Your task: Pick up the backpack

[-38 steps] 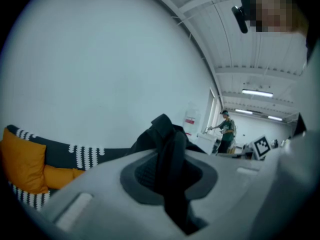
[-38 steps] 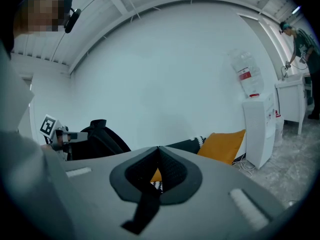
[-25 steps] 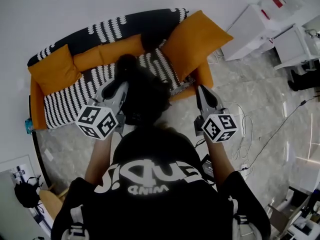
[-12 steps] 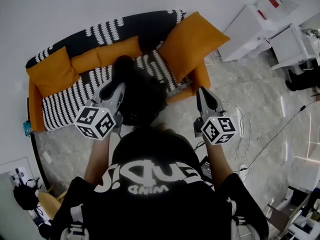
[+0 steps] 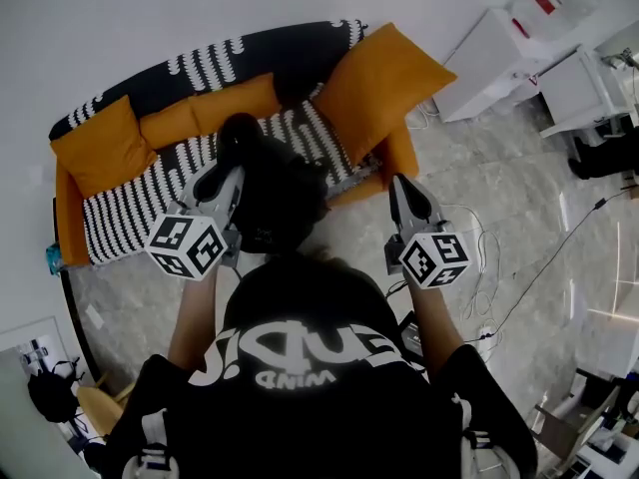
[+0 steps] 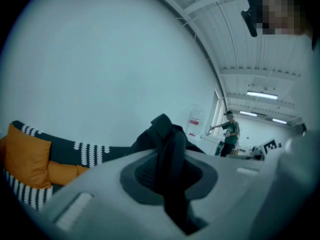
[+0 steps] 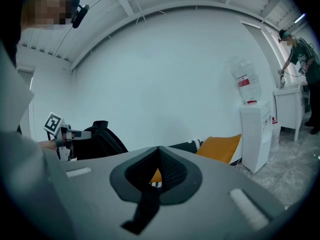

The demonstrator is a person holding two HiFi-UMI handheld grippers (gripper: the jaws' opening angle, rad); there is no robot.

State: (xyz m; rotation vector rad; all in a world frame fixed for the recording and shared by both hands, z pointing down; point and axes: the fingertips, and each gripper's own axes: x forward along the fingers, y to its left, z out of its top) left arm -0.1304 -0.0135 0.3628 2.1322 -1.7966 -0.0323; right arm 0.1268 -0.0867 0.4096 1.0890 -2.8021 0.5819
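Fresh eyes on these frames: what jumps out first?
The black backpack sits mid-frame in the head view, its strap clamped in the left gripper. Behind it, against the white wall, stands an orange sofa with a black-and-white striped throw and a big orange cushion at its right end. The right gripper is shut and empty, to the backpack's right.

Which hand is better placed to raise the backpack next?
Left. The left tongs are clamped on a strap of the black backpack. The right tongs are shut on nothing, off to the backpack's side, and would likely have to open and reach across first.
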